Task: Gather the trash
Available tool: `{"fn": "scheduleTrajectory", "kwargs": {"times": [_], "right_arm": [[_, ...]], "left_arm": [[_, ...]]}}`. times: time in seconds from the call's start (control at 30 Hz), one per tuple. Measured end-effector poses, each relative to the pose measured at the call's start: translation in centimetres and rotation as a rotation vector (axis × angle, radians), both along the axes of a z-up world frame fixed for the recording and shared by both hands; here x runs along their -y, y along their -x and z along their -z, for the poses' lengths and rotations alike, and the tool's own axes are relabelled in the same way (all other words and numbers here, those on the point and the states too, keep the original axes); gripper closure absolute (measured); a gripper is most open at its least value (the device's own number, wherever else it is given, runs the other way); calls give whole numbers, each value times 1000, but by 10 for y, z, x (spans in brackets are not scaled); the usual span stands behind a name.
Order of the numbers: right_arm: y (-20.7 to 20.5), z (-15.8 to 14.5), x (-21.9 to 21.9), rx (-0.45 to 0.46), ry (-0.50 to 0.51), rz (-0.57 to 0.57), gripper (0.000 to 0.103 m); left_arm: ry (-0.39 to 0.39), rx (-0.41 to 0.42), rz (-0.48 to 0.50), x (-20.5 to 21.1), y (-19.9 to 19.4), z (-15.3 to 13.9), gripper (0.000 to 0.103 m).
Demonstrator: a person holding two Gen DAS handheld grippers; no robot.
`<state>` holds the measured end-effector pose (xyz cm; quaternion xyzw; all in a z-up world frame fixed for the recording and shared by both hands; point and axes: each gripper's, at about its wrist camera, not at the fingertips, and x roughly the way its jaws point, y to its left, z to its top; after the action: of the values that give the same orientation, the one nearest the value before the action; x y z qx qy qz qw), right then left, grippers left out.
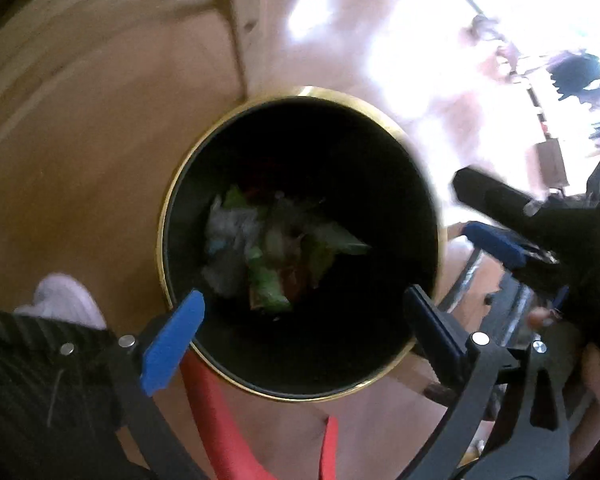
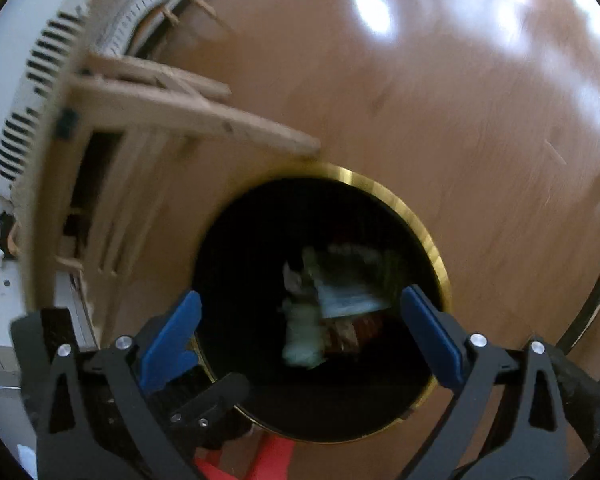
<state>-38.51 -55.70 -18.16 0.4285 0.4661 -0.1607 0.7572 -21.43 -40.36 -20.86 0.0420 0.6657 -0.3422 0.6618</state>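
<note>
We find both the left tool (image 1: 304, 312) and right tool (image 2: 300, 316) released, empty above the black gold-rimmed round bin (image 1: 384, 216); we should withdraw vertically, clearing its rim.

The trash (image 2: 320, 312) deep in the dark bin (image 2: 432, 248) is blurred, its pieces indistinguishable; the wooden furniture (image 2: 172, 108) at far left smears; both views show motion blur.

Both wrist cameras face straight down, close above black gold-rimmed bin (image 1: 300, 92) (image 2: 432, 240); shared: bin interior, wood floor (image 1: 80, 184) (image 2: 440, 120).
</note>
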Motion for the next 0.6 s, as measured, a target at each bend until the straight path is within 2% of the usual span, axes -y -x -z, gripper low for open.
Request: {"fn": "scheduleTrajectory", "kwargs": {"times": [0.07, 0.17, 0.27, 0.37, 0.47, 0.57, 0.6], "right_arm": [[12, -42, 8, 64, 124, 36, 6], [21, -101, 7, 145, 331, 60, 6], [3, -152, -9, 241, 477, 21, 6], [-35, -192, -34, 357, 552, -61, 6], [-83, -234, -79, 506, 631, -116, 6], [-145, -266, -127, 647, 602, -165, 6], [-165, -274, -139, 680, 584, -182, 6]], "left_arm": [[40, 7, -14, -4, 0, -17, 6], [129, 82, -55, -12, -5, -69, 6], [247, 262, -99, -33, -25, -155, 6], [296, 440, -163, -71, -48, -224, 6], [259, 672, -315, -150, -83, -286, 6], [158, 828, -487, -232, -112, -308, 6], [105, 871, -577, -270, -125, -312, 6]]}}
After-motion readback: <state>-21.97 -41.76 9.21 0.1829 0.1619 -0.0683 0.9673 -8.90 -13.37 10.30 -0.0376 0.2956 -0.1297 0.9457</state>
